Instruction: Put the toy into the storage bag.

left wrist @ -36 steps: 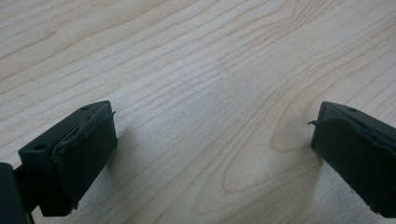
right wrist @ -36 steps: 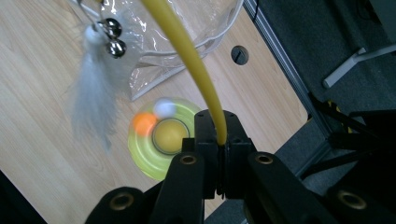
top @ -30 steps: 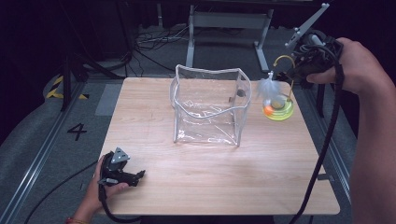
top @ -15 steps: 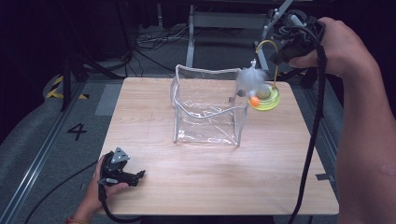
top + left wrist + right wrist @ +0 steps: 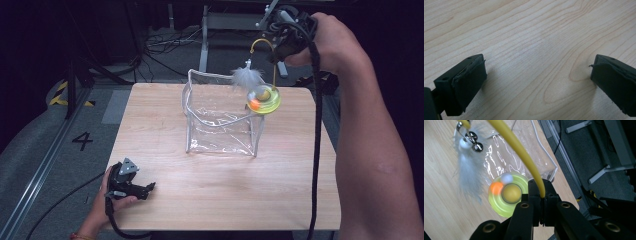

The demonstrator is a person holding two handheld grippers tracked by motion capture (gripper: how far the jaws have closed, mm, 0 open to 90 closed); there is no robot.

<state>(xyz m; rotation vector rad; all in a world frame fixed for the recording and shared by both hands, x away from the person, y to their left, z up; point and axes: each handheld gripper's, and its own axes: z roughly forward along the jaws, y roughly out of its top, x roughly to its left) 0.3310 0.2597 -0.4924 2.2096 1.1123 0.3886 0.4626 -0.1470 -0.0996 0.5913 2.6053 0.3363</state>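
The tabletop (image 5: 210,190) is pale wood-grain. The toy's disc (image 5: 264,99) is yellow-green with an orange ball (image 5: 496,188); its feather (image 5: 246,76) is white.

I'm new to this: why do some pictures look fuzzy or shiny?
High view: the feather and toy are soft, the surroundings dark. Right gripper view: the feather is blurred and the clear bag glares. Left gripper view: the table is sharp and evenly lit.
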